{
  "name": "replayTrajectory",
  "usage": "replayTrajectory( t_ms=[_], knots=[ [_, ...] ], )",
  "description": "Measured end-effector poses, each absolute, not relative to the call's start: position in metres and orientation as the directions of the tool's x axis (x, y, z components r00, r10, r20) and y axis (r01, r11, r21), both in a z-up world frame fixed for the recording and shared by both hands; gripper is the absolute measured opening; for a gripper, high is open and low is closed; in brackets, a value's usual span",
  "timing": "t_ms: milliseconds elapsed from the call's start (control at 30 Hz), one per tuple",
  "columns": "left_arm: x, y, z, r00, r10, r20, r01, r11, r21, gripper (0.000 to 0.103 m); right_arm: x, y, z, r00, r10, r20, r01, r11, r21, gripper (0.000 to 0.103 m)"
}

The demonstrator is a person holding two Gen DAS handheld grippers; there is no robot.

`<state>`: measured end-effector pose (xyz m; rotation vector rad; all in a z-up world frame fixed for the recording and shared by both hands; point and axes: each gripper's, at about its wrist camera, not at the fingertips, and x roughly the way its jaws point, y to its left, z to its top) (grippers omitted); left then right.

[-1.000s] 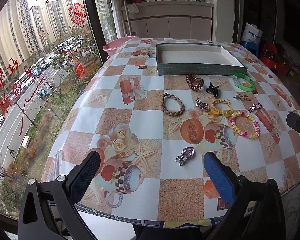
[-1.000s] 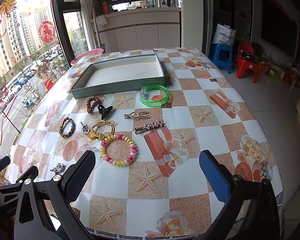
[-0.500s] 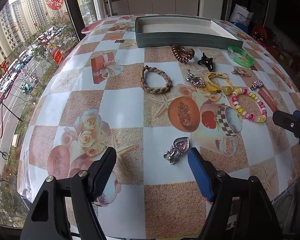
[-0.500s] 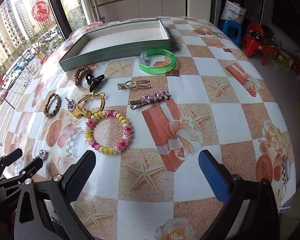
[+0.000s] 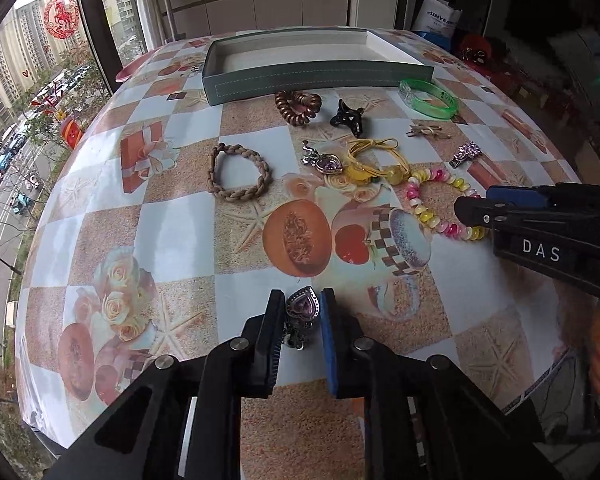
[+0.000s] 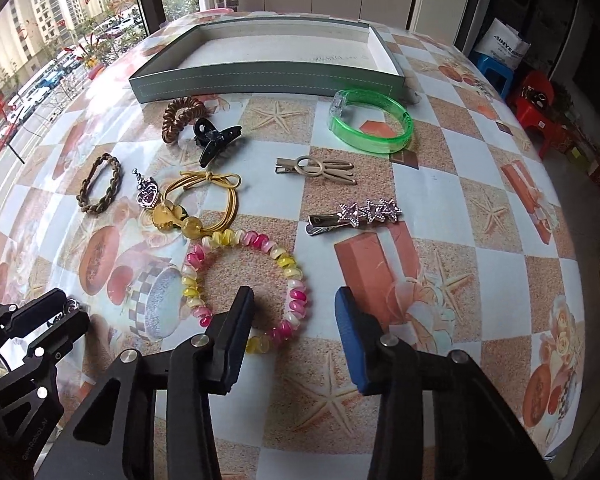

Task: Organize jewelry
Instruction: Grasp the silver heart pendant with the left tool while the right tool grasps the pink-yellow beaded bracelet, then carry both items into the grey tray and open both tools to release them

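My left gripper [image 5: 301,310] is shut on a purple heart pendant [image 5: 301,306] near the table's front edge. My right gripper [image 6: 295,312] is open, its jaws straddling the near side of a pink and yellow bead bracelet [image 6: 246,276]; the bracelet also shows in the left wrist view [image 5: 440,204]. The grey-green tray [image 6: 268,80] stands empty at the back. Before it lie a brown coil tie [image 6: 182,116], black claw clip [image 6: 216,140], green bangle [image 6: 372,124], braided band [image 6: 100,184], second heart pendant [image 6: 146,194], yellow tie [image 6: 204,200], beige clip [image 6: 316,168] and star clip [image 6: 352,216].
The table [image 5: 172,240] has a checkered patterned cloth and curves off close to the window on the left. A pink bowl [image 5: 130,70] sits at the far left edge. Red and blue stools [image 6: 536,96] stand on the floor to the right.
My left gripper moved forward and closed on the heart pendant. My right gripper moved forward and down, narrowed, and now brackets the bead bracelet.
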<state>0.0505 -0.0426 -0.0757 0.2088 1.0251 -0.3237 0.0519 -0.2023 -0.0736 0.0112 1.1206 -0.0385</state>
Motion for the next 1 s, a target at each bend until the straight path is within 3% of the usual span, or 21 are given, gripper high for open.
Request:
replayTrajectory(
  t_ms=[67,233,600,800,1000],
  knots=[
    [0.049,-0.042,-0.075,0.473,-0.184,-0.861,0.369,0.929,0.004,0.03,0.05,-0.201,-0.073,0.434,-0.014,-0.901,0.031,1.0,0.0,0.011],
    [0.049,-0.03,-0.068,0.445,-0.256,-0.858,0.354,0.931,-0.094,0.03,0.043,-0.21,-0.069,0.443,0.029,-0.896,0.05,0.997,0.057,0.01],
    [0.07,-0.018,-0.007,0.513,-0.28,-0.812,0.348,0.932,-0.102,0.03,0.047,-0.231,-0.013,0.548,0.122,-0.828,0.038,0.985,0.171,0.01],
    [0.118,-0.024,0.046,0.583,-0.298,-0.756,0.325,0.938,-0.119,0.03,0.09,-0.242,0.027,0.593,0.164,-0.789,0.019,0.976,0.218,0.01],
    [0.196,-0.043,0.061,0.623,-0.273,-0.733,0.29,0.951,-0.107,0.03,0.158,-0.253,0.042,0.601,0.186,-0.777,0.028,0.967,0.253,0.01]
  ],
)
